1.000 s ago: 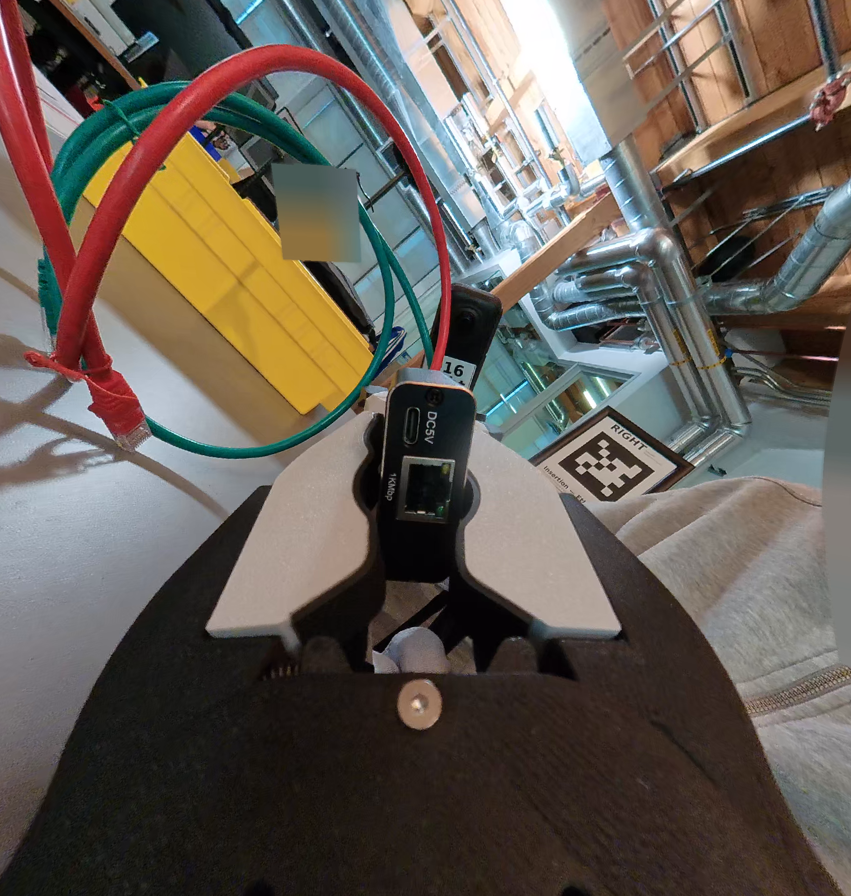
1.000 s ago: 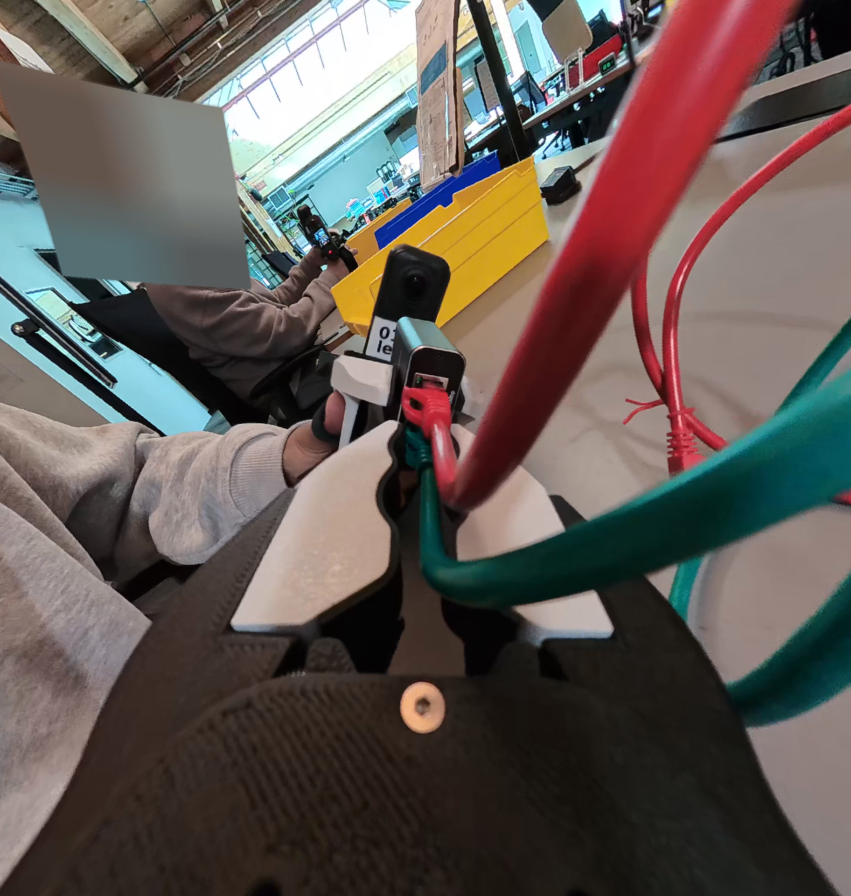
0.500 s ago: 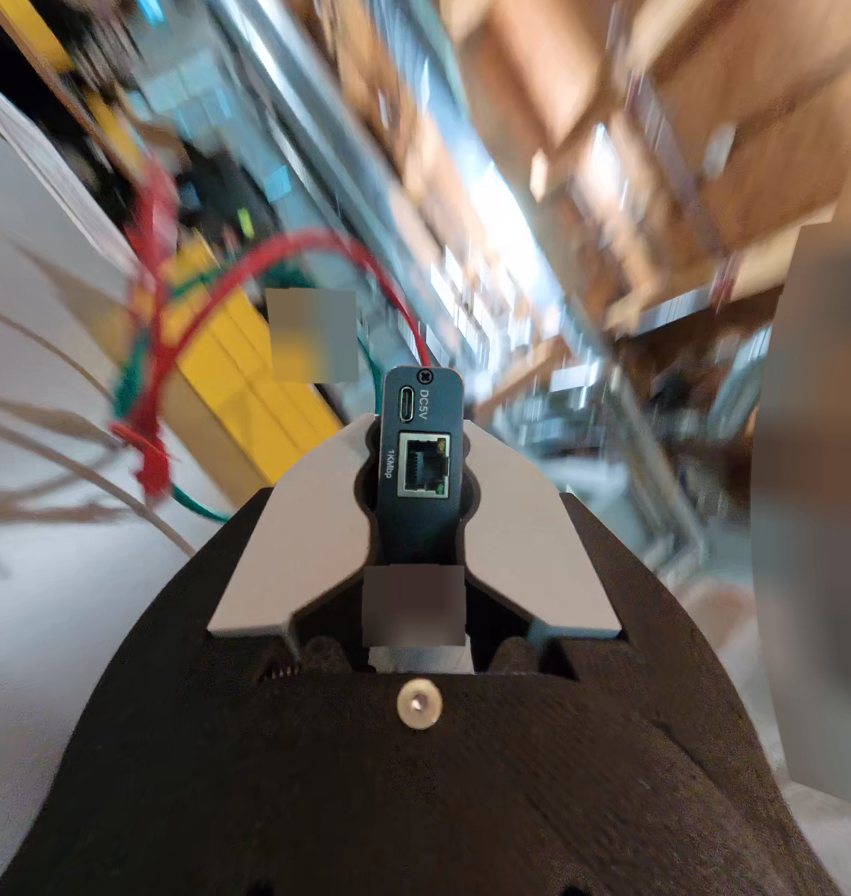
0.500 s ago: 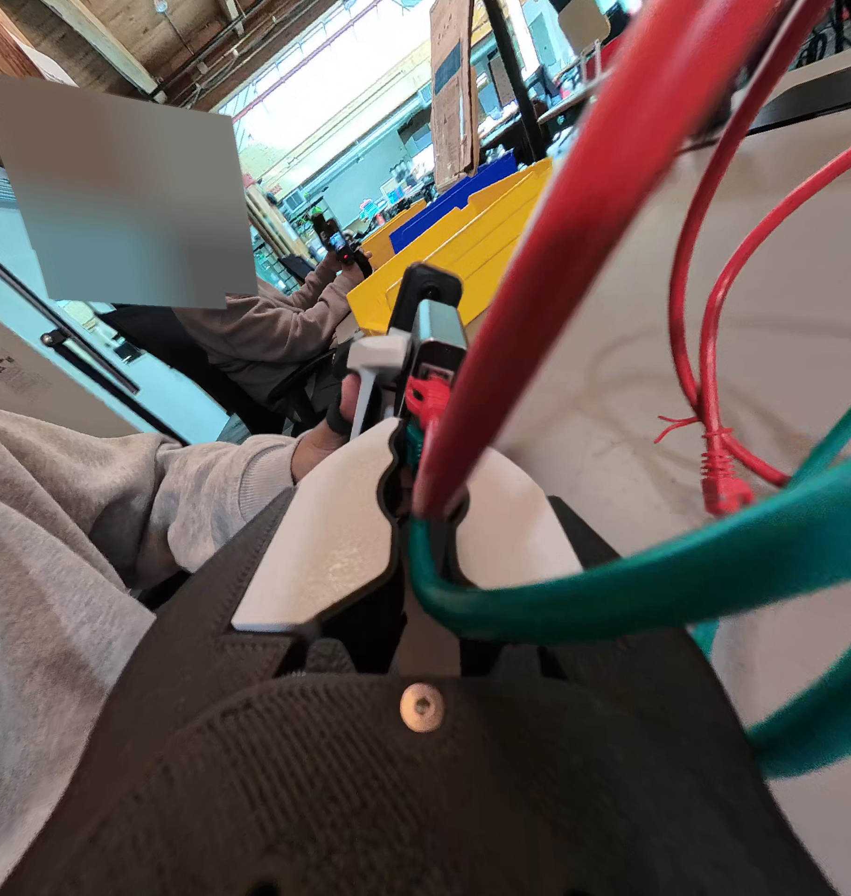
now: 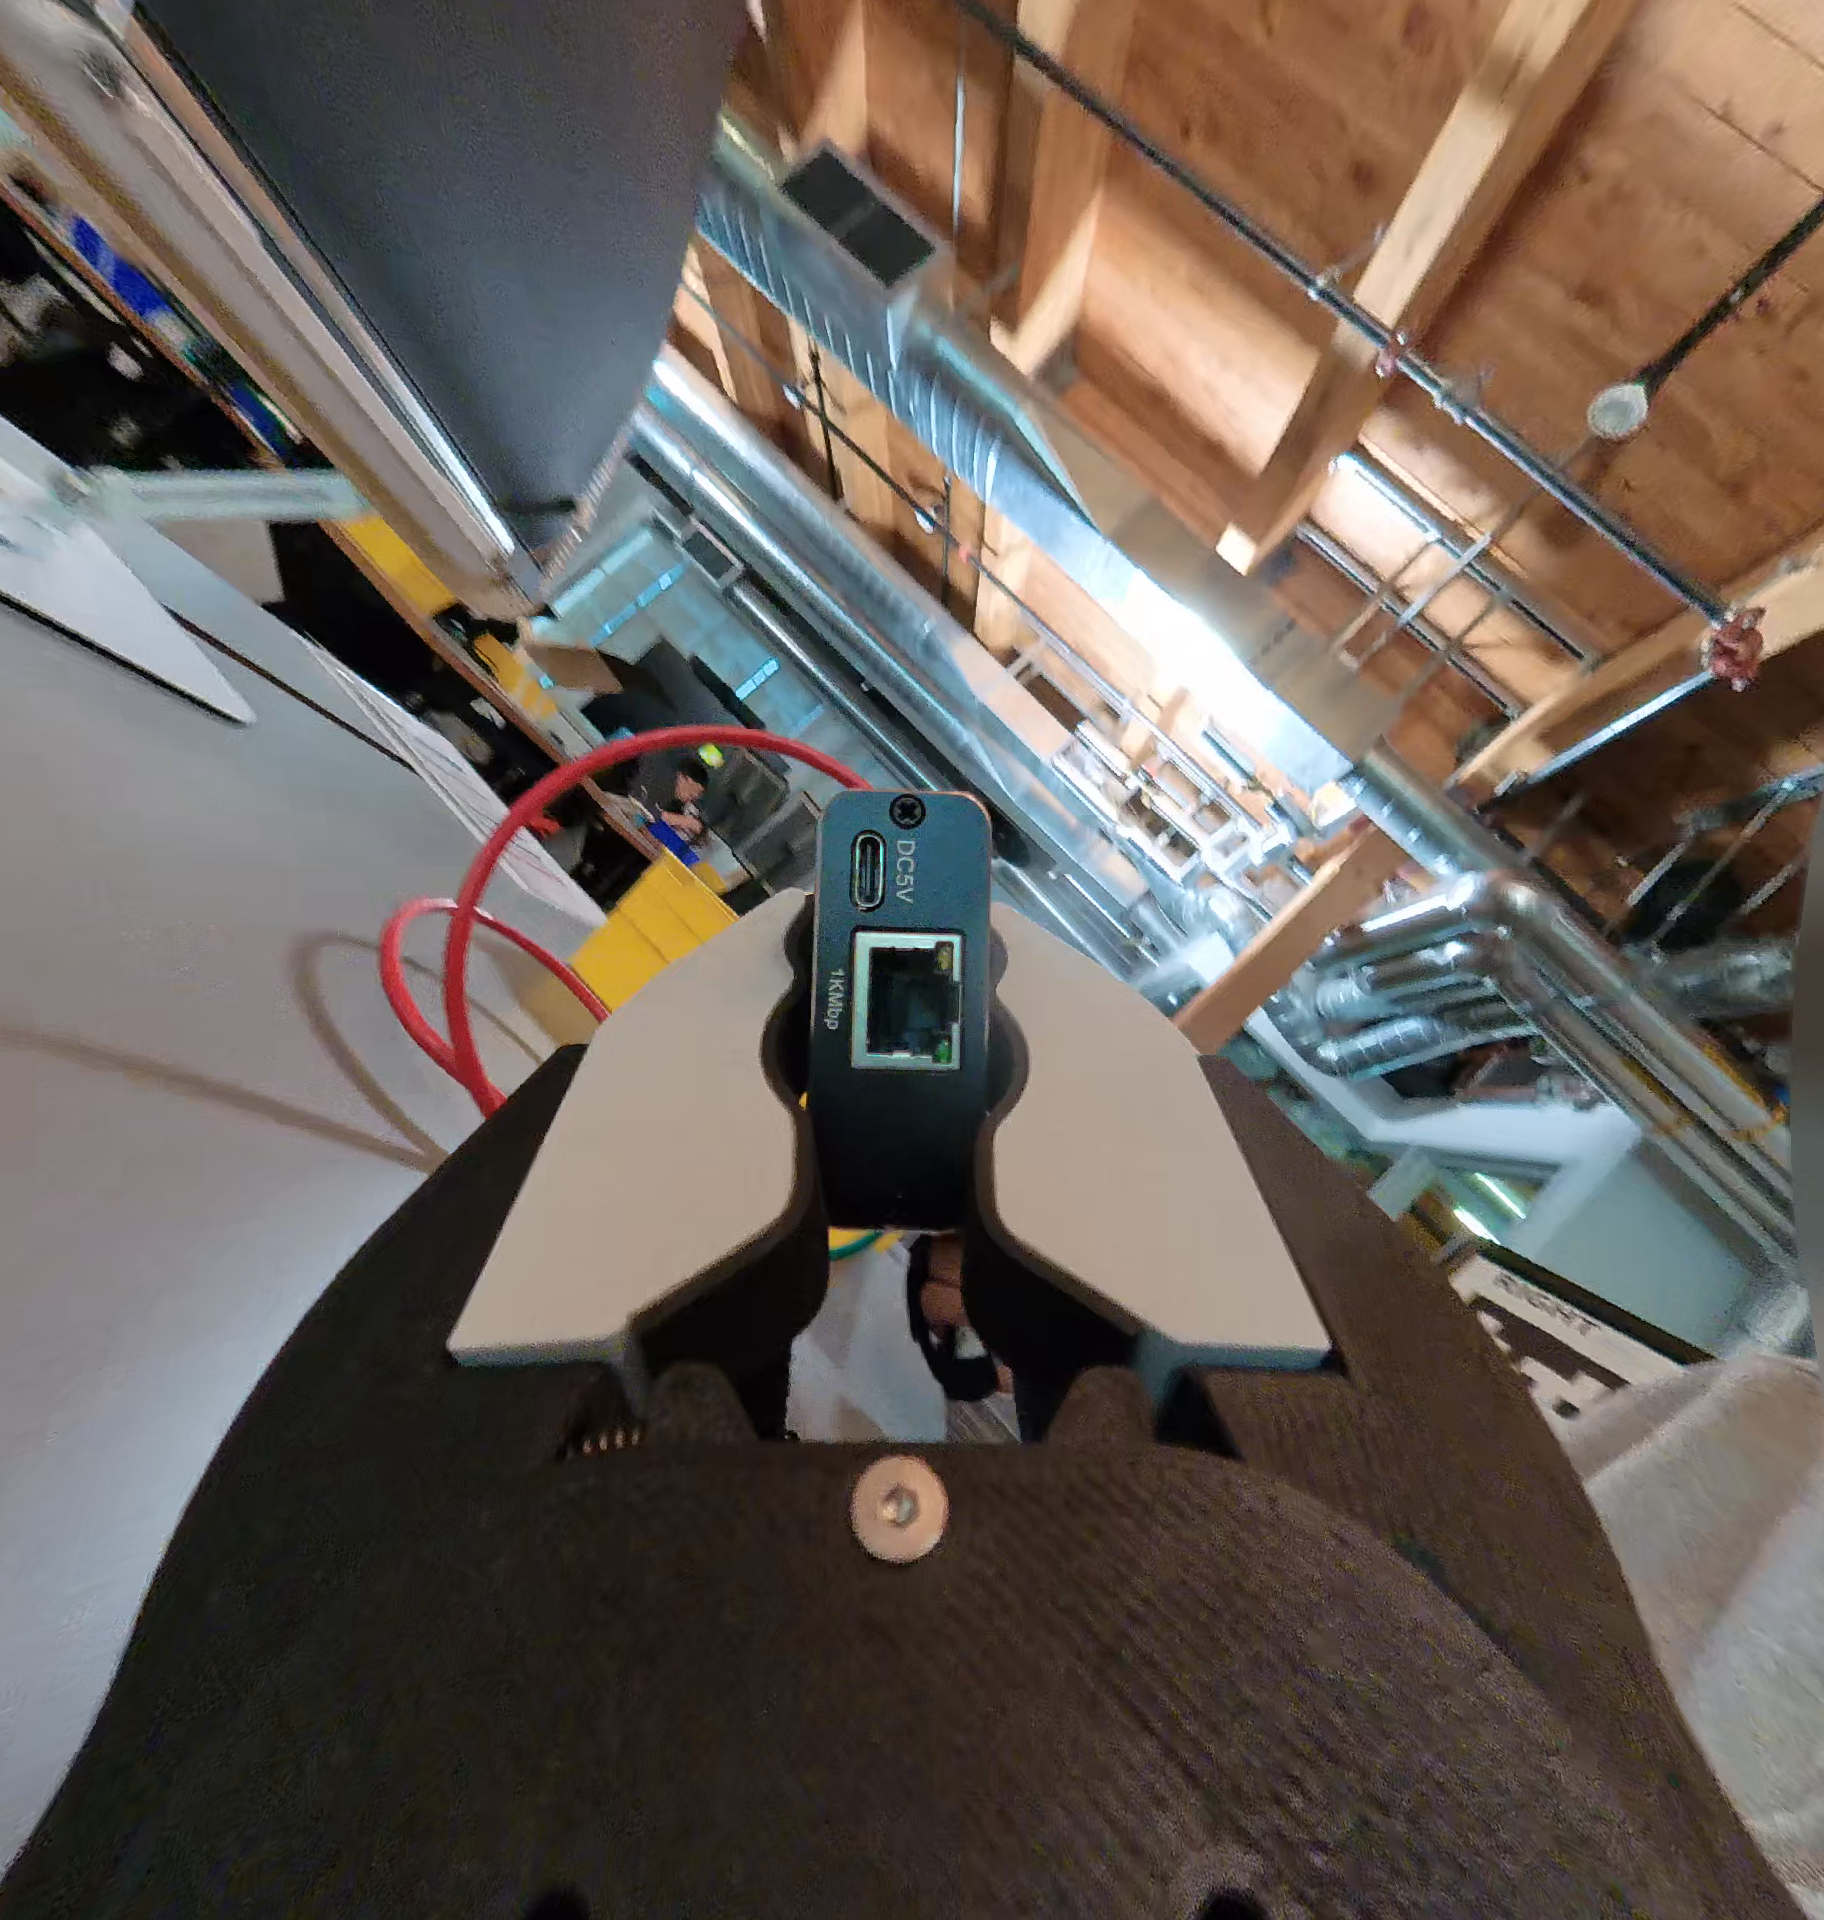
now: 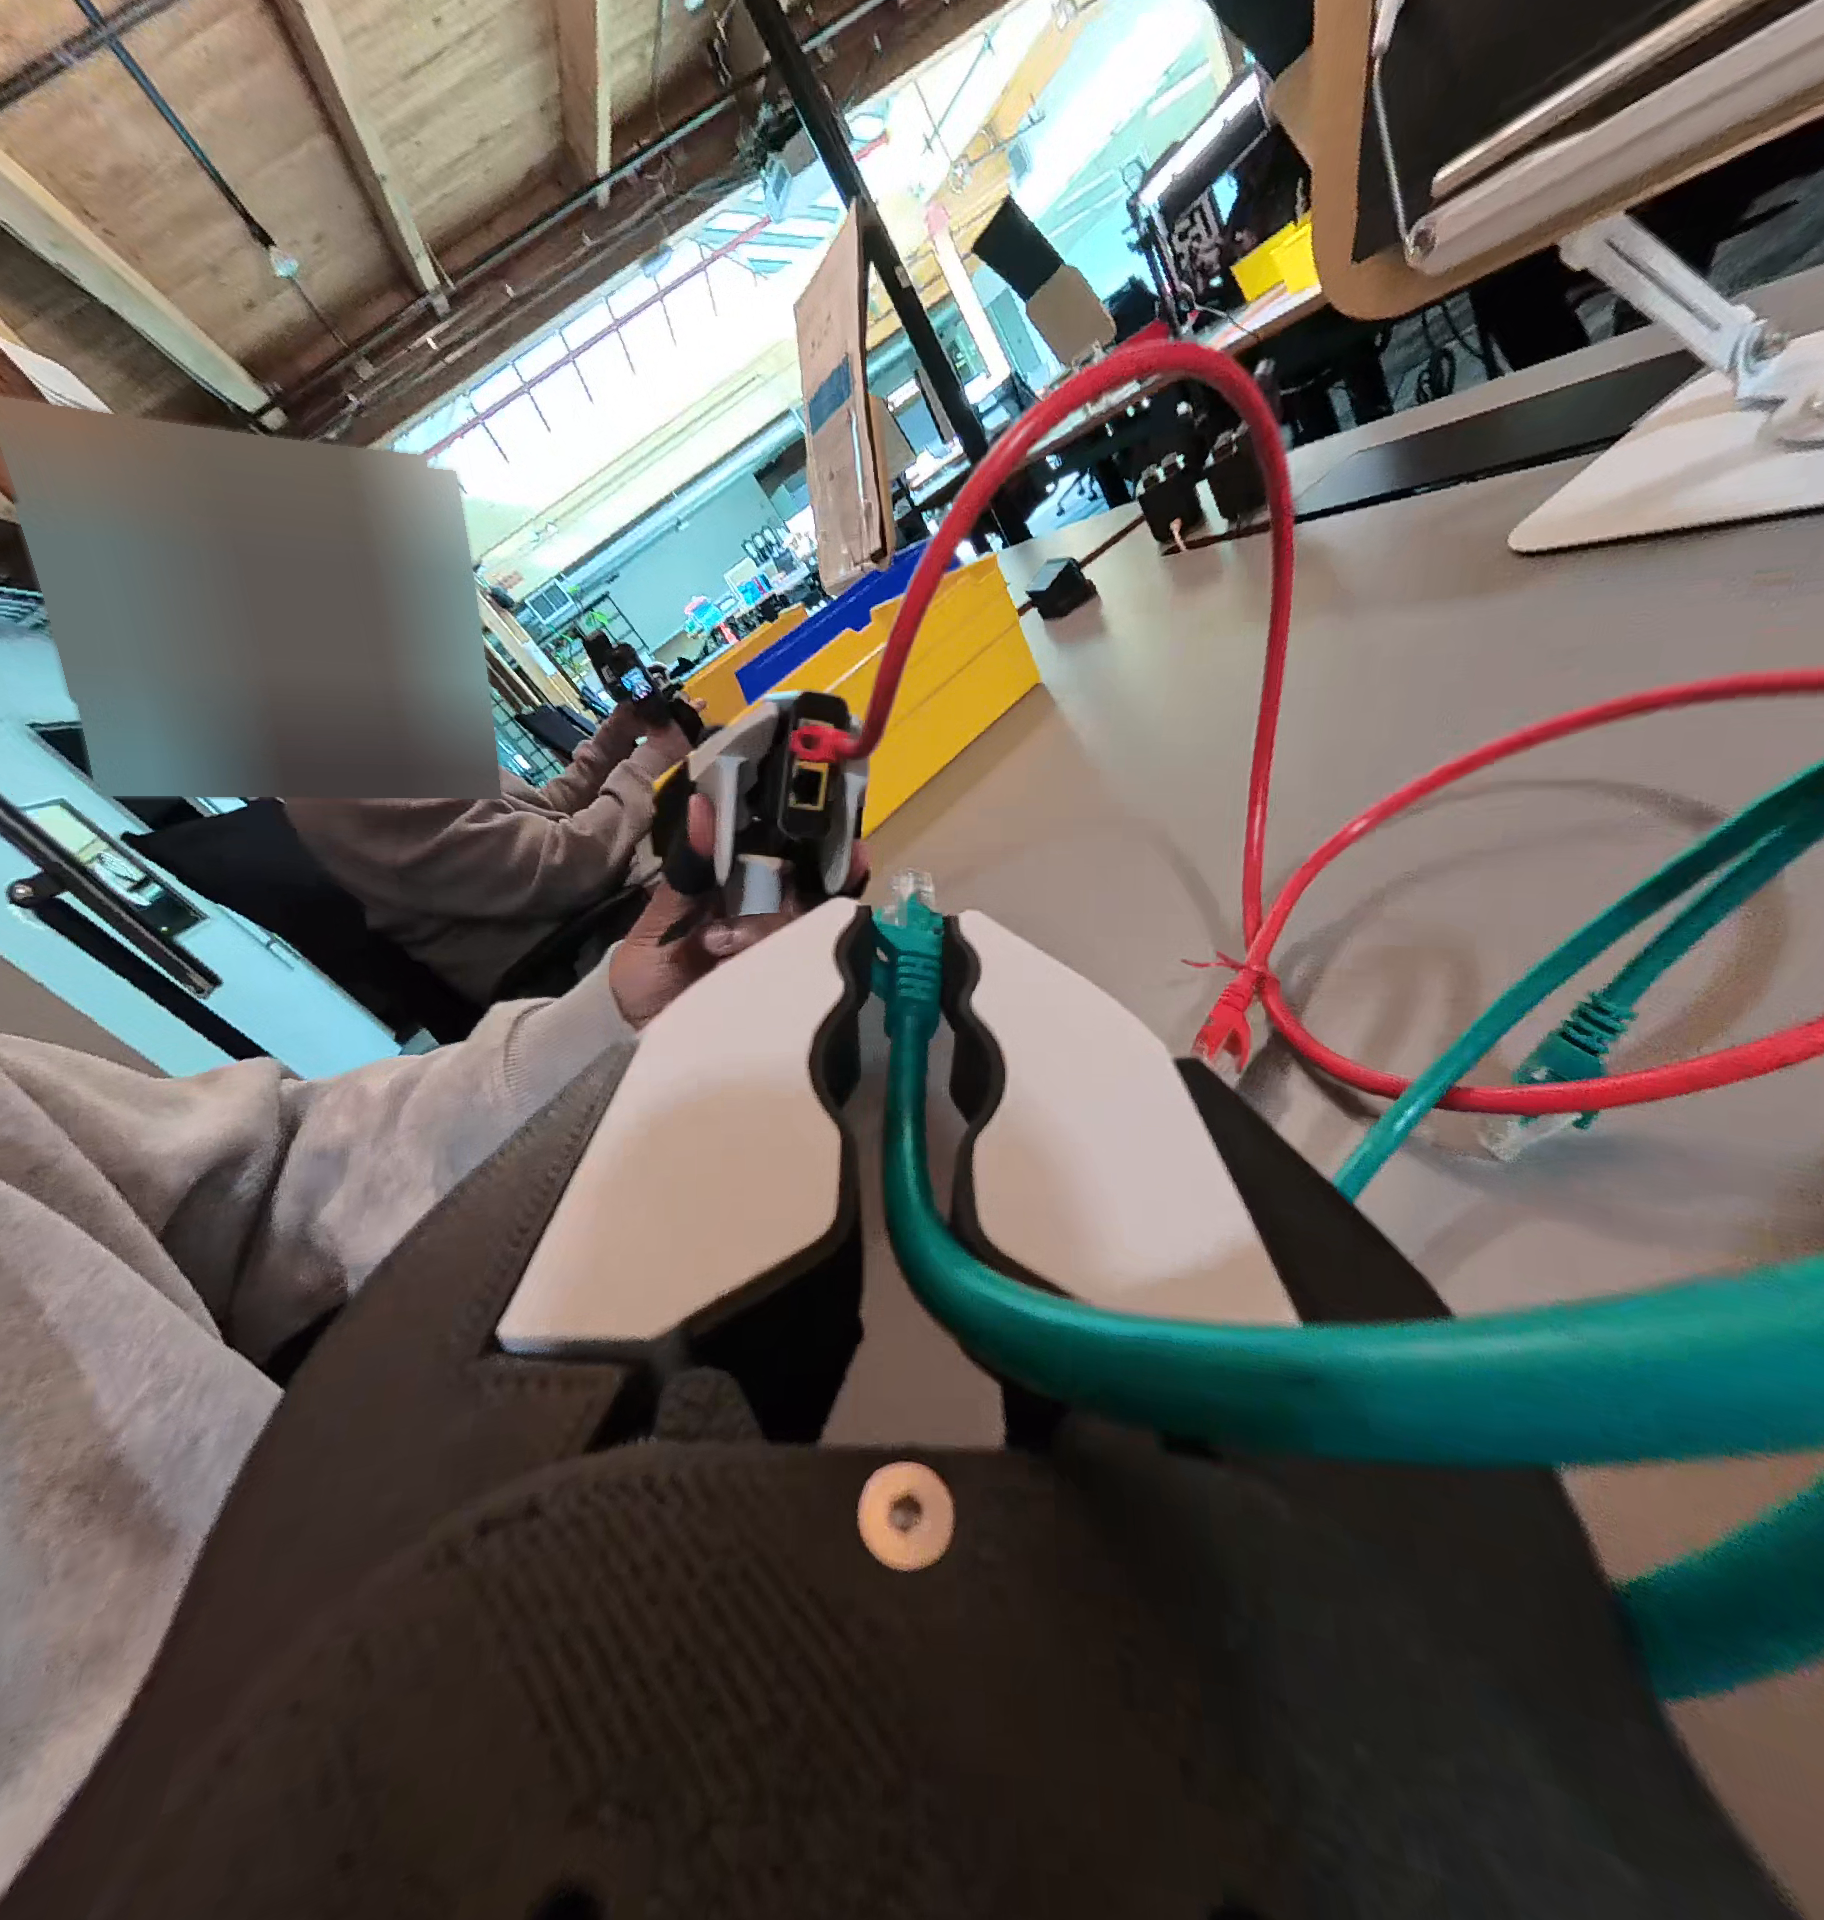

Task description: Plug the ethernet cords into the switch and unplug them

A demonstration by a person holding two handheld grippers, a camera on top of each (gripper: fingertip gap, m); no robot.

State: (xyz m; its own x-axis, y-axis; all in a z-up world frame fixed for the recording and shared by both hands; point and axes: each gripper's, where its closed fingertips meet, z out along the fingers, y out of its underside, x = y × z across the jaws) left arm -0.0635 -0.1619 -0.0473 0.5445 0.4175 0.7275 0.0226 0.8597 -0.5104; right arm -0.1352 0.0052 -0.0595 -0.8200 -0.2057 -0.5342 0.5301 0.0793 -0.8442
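My left gripper (image 5: 903, 935) is shut on a small black switch (image 5: 903, 1039), whose near end shows an empty port. In the right wrist view the left gripper (image 6: 783, 800) holds the switch (image 6: 806, 821) a short way ahead. A red cord (image 6: 1266, 623) is plugged into the switch's upper port and the lower port is empty. My right gripper (image 6: 905, 925) is shut on the plug end of a green cord (image 6: 913, 966), just short of the switch and apart from it. The red cord's free plug (image 6: 1225, 1023) and the green cord's other plug (image 6: 1573, 1049) lie on the table (image 6: 1147, 810).
Yellow bins (image 6: 949, 665) and a blue bin (image 6: 835, 634) stand at the table's far side. A small black box (image 6: 1059, 601) and a monitor stand base (image 6: 1666, 468) sit at the back right. My grey sleeve (image 6: 160, 1195) fills the left. Another person (image 6: 472, 862) sits behind.
The green plug was at the switch below the red plug and is now out and apart from it. My right gripper has drawn back with it. My left gripper has swung upward with the switch.
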